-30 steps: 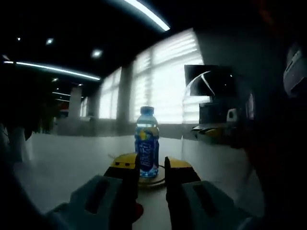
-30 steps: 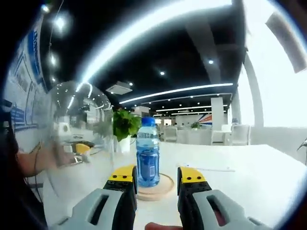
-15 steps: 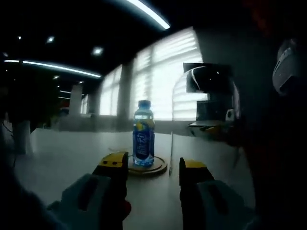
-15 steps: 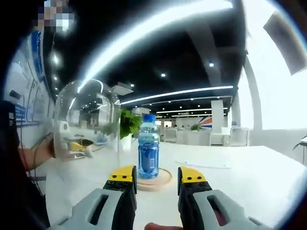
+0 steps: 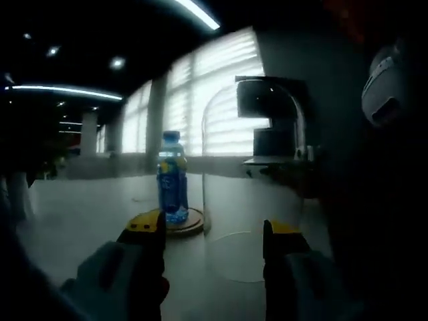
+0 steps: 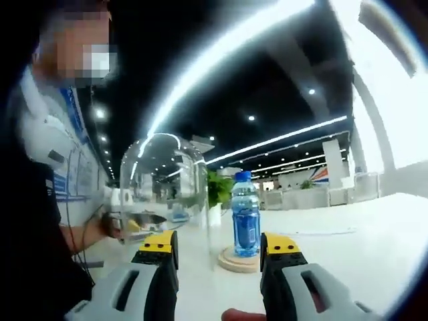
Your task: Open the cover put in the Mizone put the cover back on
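A blue Mizone bottle (image 5: 172, 177) stands upright on a round wooden base (image 5: 186, 224); both also show in the right gripper view, bottle (image 6: 245, 214) on base (image 6: 239, 259). The clear glass dome cover (image 5: 254, 180) stands on the table right of the base, close ahead of my left gripper (image 5: 214, 234). That gripper is open, its jaws wide apart and holding nothing. In the right gripper view the dome (image 6: 164, 194) is left of the bottle. My right gripper (image 6: 219, 249) is open and empty, well short of the bottle.
The white table (image 6: 361, 247) runs far to the right. A person (image 6: 40, 200) stands at the left, a hand behind the dome. A green plant (image 6: 217, 190) sits behind the bottle. Bright windows (image 5: 221, 114) lie beyond the table.
My left gripper has drawn back from the bottle, opened wider and swung toward the dome, which now looms close. The right gripper view has turned, so the bottle sits further right.
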Available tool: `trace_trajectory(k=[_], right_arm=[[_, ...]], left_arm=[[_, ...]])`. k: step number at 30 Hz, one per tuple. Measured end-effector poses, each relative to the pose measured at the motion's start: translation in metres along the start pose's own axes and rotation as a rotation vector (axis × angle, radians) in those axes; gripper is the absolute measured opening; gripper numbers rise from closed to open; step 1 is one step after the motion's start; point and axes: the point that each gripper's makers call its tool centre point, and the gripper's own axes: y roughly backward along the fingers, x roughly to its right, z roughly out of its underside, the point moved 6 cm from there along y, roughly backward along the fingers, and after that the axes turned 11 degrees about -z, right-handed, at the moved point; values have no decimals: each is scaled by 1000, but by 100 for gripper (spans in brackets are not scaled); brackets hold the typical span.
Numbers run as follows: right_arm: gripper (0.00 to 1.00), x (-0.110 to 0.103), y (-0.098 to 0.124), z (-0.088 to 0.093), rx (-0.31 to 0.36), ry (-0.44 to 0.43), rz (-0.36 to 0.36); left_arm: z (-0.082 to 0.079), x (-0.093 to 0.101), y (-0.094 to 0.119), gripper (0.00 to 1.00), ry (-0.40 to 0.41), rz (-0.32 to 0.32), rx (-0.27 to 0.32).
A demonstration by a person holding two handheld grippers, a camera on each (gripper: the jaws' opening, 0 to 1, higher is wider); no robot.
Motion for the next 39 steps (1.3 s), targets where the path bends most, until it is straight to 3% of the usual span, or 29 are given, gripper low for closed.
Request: trace_trajectory(k=[6,13,15,16,18,21,26,32,39], right_arm=[[53,-3,-8,5,35,-47,-31],[54,-29,-34,29,-137,-29,-212],[54,-34,-39,33,-180,-14,-241],[54,-35,-42,35,-205,-10,-254],[54,-37,-48,39,-246,-28,-270],[55,-37,-55,41,-249,-36,-282],[60,-30,-62,37,-251,-65,-301],[65,-26,-70,29,-255,-57,-345],[67,-22,-74,27,-300,-50,-376]], left_arm=[[-6,2,-3,52,22,42,-2],[-11,15,-4,53,49,118,32],[-13,15,-7,51,76,101,45],[-13,17,-7,49,108,121,33],[-14,17,-9,50,103,124,43],[-15,19,-11,50,94,149,45],[-15,25,-19,57,41,171,14],[-6,30,-31,59,7,205,-82],[-3,29,-36,62,5,238,-102]])
